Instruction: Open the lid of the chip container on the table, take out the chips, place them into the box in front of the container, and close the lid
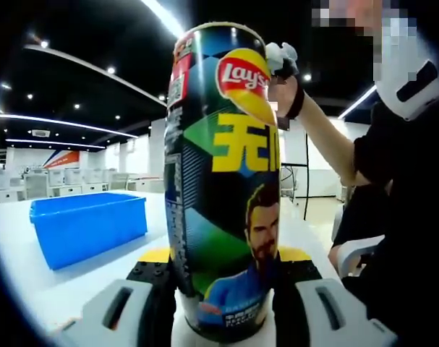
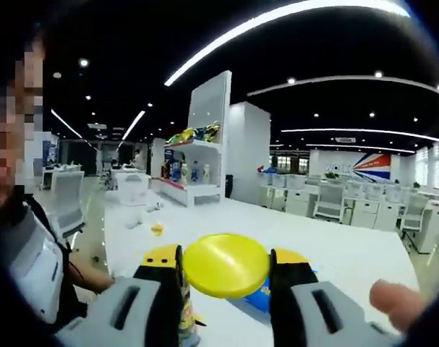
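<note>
A tall Lay's chip can (image 1: 223, 166) stands upright on the white table (image 1: 31, 282), and my left gripper (image 1: 226, 262) is shut on its lower part. Behind and to the left of the can sits the blue box (image 1: 89, 225). Beside the can's top rim, a person's hand holds my right gripper (image 1: 280, 56). In the right gripper view, my right gripper (image 2: 226, 262) is shut on the round yellow lid (image 2: 226, 265), held flat between the jaws. A sliver of the can (image 2: 186, 318) shows under the left jaw. I cannot tell whether the lid still touches the can.
The person's arm (image 1: 324, 134) and dark-clothed body (image 1: 407, 217) fill the right side near the can. A fingertip (image 2: 396, 303) shows at the lower right. A small yellow object (image 2: 157, 229) lies farther off on the table. Desks, chairs and a shelf (image 2: 194, 170) stand behind.
</note>
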A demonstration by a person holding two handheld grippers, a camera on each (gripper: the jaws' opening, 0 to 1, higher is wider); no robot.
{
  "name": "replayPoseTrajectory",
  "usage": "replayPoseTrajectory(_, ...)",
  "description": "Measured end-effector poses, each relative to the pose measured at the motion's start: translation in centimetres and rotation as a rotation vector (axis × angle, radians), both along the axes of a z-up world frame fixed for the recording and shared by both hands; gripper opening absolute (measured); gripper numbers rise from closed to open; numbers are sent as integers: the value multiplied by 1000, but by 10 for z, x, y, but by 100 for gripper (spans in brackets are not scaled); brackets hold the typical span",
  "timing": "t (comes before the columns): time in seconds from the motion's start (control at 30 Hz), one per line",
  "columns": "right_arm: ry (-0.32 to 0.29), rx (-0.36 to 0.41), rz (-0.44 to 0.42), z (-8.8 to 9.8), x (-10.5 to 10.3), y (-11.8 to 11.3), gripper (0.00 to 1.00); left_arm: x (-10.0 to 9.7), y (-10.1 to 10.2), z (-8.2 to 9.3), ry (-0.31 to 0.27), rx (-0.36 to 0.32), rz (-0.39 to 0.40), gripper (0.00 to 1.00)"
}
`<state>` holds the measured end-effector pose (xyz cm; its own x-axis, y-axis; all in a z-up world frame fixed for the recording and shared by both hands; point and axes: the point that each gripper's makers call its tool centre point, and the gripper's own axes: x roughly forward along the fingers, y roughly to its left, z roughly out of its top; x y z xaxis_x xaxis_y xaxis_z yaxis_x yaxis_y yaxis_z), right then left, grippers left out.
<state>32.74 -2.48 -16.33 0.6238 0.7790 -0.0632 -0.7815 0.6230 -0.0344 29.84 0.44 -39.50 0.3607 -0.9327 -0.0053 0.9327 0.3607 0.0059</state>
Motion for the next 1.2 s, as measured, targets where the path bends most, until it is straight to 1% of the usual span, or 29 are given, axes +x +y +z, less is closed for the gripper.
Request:
replayPoseTrajectory(0.17,10,-15,40,-6,-7,19,44,-1,0,0,-3,3,1,52)
replayPoseTrajectory(0.2,18,-23,63,-9,-10,28,44,-1,0,0,-3,3,1,52)
replayPoseTrajectory(0.33,32,-40,100,-16,-15,44,44,0,-1,0,-3,3,1,52)
replayPoseTrajectory(0.5,40,-48,140,-21,-21,59,44,0,0,0,-4,4,1,52)
replayPoseTrajectory(0.57,42,-54,148,-24,-21,63,44,0,0,0,-4,4,2,52)
replayPoseTrajectory(0.67,64,-53,159,-31,-21,68,44,0,0,0,-4,4,2,52)
replayPoseTrajectory(0.8,84,-72,168,-44,-22,72,44,0,0,0,-4,4,2,52)
replayPoseTrajectory(1.07,127,-117,176,-68,-24,73,44,1,0,0,-7,5,1,53)
replayPoseTrajectory(1.13,138,-133,178,-73,-26,74,45,1,0,0,-8,6,2,53)
replayPoseTrajectory(1.2,127,-169,176,-80,-26,73,45,1,1,0,-9,6,2,53)
